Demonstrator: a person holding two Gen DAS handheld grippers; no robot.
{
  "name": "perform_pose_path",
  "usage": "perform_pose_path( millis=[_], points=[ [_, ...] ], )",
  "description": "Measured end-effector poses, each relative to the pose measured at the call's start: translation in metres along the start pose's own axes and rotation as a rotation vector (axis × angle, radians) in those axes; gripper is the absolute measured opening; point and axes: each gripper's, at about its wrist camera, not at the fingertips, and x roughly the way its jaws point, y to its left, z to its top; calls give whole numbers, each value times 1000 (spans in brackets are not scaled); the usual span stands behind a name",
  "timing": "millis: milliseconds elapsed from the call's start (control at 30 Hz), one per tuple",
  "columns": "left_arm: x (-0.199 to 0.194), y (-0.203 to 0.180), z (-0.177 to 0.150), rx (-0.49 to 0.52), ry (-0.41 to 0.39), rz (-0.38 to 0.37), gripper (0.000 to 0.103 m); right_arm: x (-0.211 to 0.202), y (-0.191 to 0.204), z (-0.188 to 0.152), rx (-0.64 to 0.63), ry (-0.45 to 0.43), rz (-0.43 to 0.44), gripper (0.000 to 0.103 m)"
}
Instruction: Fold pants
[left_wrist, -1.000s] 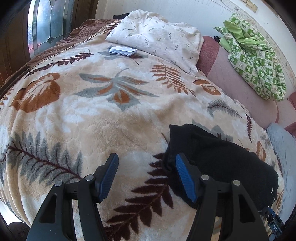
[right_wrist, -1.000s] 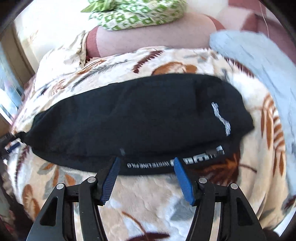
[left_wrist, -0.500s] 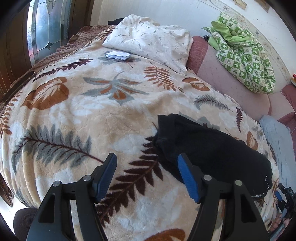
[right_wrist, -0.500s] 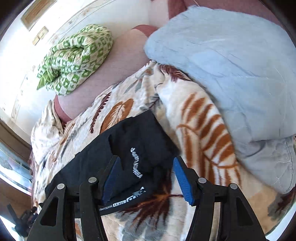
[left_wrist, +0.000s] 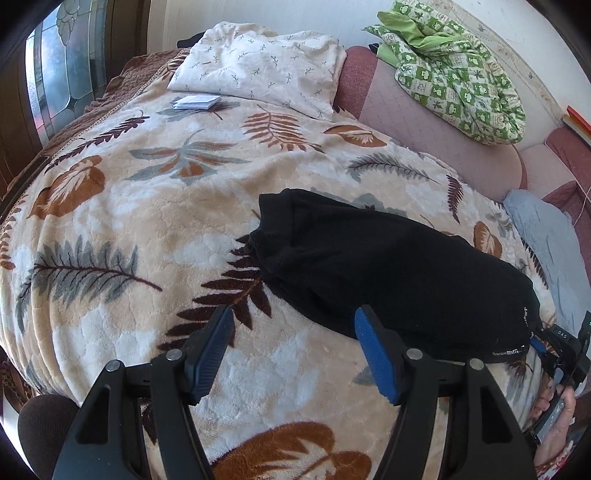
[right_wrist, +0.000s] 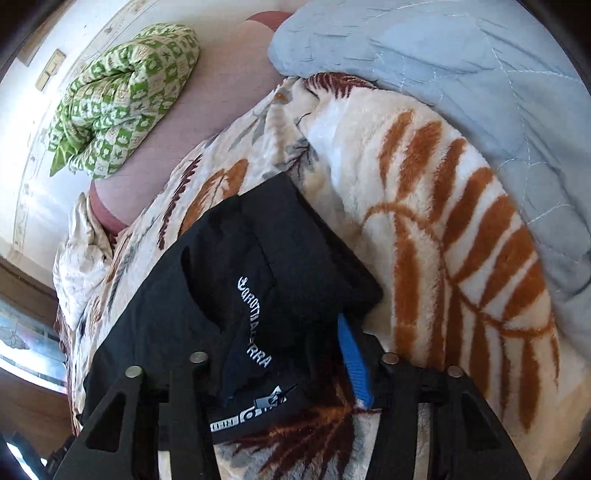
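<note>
The black pants (left_wrist: 388, 269) lie folded in a long band on the leaf-patterned blanket (left_wrist: 147, 206). My left gripper (left_wrist: 291, 347) is open and empty, just in front of the band's near edge. My right gripper (right_wrist: 284, 350) is open at the waistband end with white lettering (right_wrist: 255, 325); the cloth lies between its jaws and covers the left finger, while the right blue pad (right_wrist: 354, 365) shows. In the left wrist view the right gripper (left_wrist: 554, 350) sits at the pants' right end.
A white pillow (left_wrist: 258, 66) and a small folded paper (left_wrist: 195, 102) lie at the bed's head. A green checked quilt (left_wrist: 461, 74) rests on the pink sofa back (left_wrist: 424, 140). A light blue quilt (right_wrist: 461, 92) lies right of the pants.
My right gripper has moved forward onto the waistband end, so the cloth now lies between its jaws. My left gripper has drawn back a little and shifted right.
</note>
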Motion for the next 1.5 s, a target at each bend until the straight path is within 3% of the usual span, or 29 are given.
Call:
perform_pose_path(
  millis=[167,433,667,767,900,1033,1100,1267,1333,1400,1500],
  points=[
    [-1,0,-1,-4,6,0,68,-12,-7,-4,15,-30,9,23],
    [-1,15,-2,-38,0,-1,68,-19,-23,-14,74,-2,-50,22],
    [4,43,2,-86,-13,21,68,-40,1,-16,-14,-13,-197,47],
    [9,54,14,-106,-35,33,68,-60,24,-24,-93,-58,-219,48],
    [14,62,39,-109,-109,93,68,-63,94,-37,-312,-52,-130,53],
    [21,86,48,-160,-149,102,68,-37,177,-60,-520,28,9,58],
    [24,99,44,-172,-164,112,68,-19,228,-82,-637,88,96,58],
    [33,132,42,-257,-150,112,68,25,344,-145,-911,176,199,58],
    [32,139,44,-281,-161,109,68,46,374,-163,-951,242,225,58],
    [31,143,45,-287,-166,114,68,76,402,-180,-969,329,239,51],
    [31,146,46,-298,-158,109,68,125,426,-206,-977,463,174,50]
  ],
)
